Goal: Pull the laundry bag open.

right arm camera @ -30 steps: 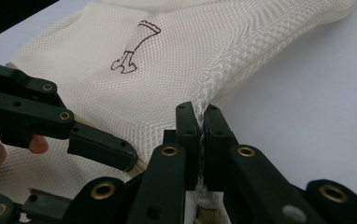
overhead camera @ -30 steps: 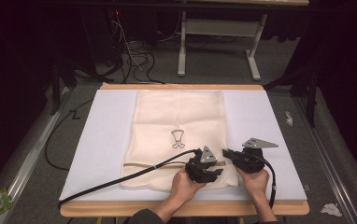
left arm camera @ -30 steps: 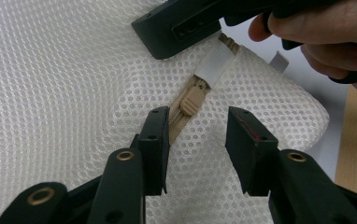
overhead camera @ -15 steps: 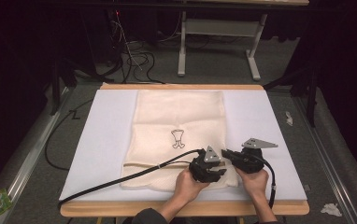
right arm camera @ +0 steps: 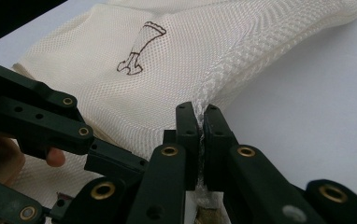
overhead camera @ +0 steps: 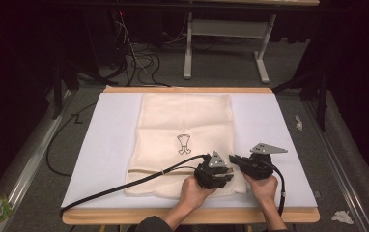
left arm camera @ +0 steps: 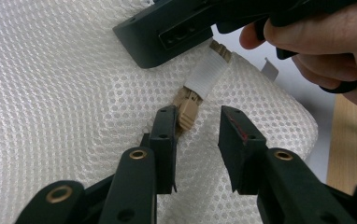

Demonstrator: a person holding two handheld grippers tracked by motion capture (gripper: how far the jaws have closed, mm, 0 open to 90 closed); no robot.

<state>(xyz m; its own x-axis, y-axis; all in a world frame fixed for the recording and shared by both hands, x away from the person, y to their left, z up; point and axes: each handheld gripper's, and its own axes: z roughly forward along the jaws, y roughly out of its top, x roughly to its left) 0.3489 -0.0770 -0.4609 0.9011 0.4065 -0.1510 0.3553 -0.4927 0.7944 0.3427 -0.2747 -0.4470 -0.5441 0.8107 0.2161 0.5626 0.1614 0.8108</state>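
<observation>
While the cream mesh laundry bag [overhead camera: 182, 140] lies flat on the white table cover [overhead camera: 110, 145], the right gripper [right arm camera: 200, 126] pinches its edge tight; the left gripper [left arm camera: 197, 135], jaws half open and just closing, straddles the tan zipper pull [left arm camera: 187, 112], one jaw beside it.

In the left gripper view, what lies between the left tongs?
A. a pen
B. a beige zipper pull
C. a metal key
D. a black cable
B: in the left gripper view the beige zipper pull on the mesh bag sits between the left tongs, close to one jaw, with a gap to the other.
</observation>
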